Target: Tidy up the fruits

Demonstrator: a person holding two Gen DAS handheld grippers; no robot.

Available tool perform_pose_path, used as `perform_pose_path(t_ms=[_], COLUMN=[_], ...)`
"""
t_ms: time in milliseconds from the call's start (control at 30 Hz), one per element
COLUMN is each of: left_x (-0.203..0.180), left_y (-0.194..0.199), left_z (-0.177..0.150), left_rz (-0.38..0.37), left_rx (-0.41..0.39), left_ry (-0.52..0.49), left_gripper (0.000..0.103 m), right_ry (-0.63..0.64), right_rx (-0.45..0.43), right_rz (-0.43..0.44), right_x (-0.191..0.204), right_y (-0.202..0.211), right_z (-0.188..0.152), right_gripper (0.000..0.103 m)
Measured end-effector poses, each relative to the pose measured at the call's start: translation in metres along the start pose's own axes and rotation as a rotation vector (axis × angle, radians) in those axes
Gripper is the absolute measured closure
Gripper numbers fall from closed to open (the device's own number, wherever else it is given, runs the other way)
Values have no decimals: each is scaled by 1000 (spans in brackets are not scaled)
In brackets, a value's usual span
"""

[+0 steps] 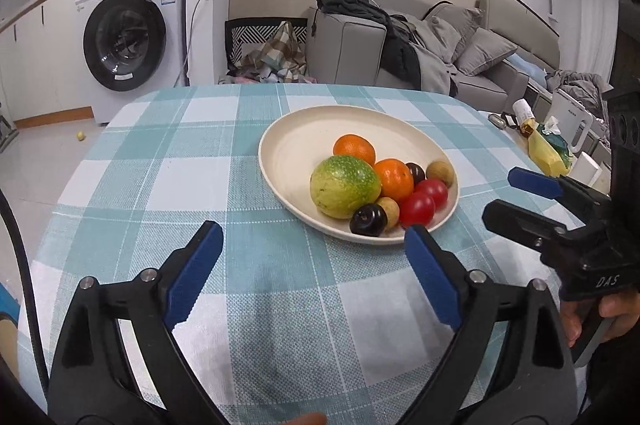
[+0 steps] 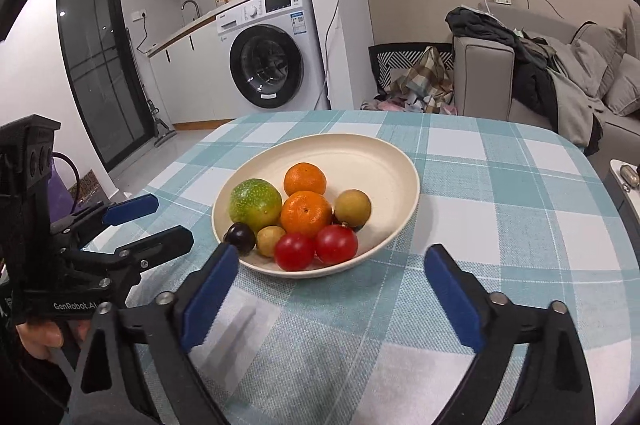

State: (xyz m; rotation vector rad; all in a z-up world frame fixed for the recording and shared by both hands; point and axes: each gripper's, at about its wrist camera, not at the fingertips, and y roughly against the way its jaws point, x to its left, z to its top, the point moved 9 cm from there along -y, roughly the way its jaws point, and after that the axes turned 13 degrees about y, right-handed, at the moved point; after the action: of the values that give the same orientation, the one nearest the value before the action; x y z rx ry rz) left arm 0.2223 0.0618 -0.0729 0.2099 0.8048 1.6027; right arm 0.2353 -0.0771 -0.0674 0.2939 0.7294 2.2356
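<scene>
Fruit-filled plate (image 2: pixel 400 161) just beyond both empty, wide-spread tongs (image 2: pixel 332 257).

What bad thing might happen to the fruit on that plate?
The fruit is heaped at the near side of the plate, so lifting one orange might send the tomatoes rolling over the low rim. The dark plum already sits at the edge. Both open grippers, left gripper and right gripper, could bump.
</scene>
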Motion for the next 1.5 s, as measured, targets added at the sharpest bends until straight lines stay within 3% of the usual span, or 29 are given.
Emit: perform_pose_path(t_ms=[67, 667, 1500], left_x=[0, -12, -7], left_y=[3, 40, 40], left_z=[-1, -14, -14], left_rz=[4, 20, 23], left_rx=[-4, -75, -61], left_ry=[5, -49, -21], left_gripper=[1, 1, 1], right_ry=[-2, 6, 71], right_rx=[-14, -136, -127], right_rz=[2, -6, -17], right_x=[0, -1, 11], right_y=[5, 47, 47], right_z=[-1, -4, -3], right_gripper=[0, 0, 0])
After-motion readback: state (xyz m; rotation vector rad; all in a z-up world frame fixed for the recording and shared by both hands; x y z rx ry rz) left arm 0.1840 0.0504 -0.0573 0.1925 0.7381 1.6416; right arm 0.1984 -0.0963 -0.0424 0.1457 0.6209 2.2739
